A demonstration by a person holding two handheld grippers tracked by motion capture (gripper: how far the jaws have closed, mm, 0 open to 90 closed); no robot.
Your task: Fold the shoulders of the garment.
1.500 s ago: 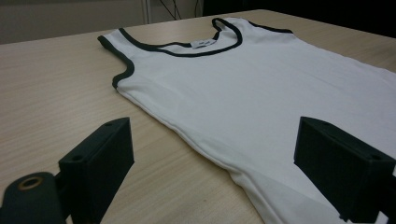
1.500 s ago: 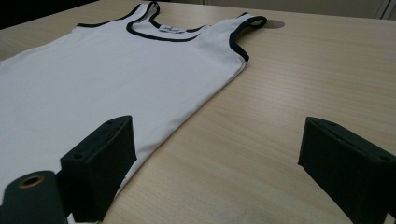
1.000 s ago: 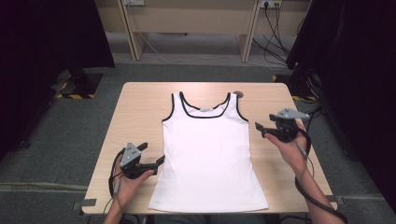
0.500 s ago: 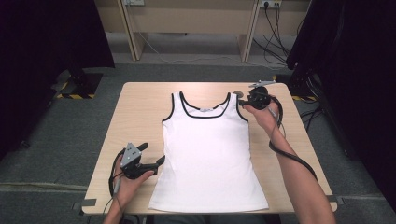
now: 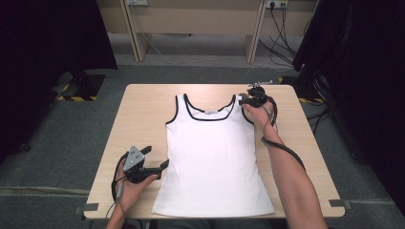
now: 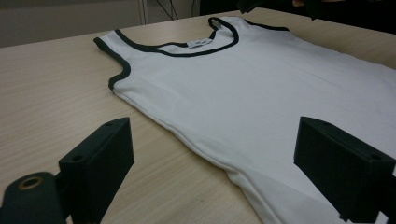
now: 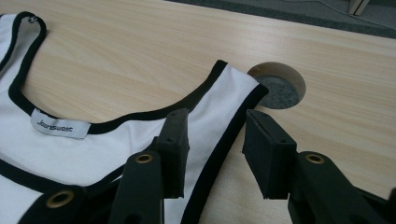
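Your tank top lies flat and face up in the middle of the table, neckline toward the far edge and hem toward you, smoothed out so that both straps and both side seams are easy to reach — a layout that suits folding. You have brought your right gripper to the far right strap, and in the right gripper view the two black jaws straddle it: one pad sits over the white cloth inside the strap, the other hangs over bare wood beyond the black binding, close to the round cable hole in the tabletop. Those jaws have just been closing and now stand partly open, with the strap between them but not yet pinched; the pads press on nothing, so the cloth is free. Coming in low and along the strap looks deliberate, since the lower pad has to slide under a single layer to lift it cleanly. Your left gripper rests near the lower left side seam, just off the hem corner, with its jaws spread wide and empty — in the left gripper view the shirt's edge runs between them while neither pad touches it. I judge that it waits there to take the matching lower point, so that both ends of one side can rise together.
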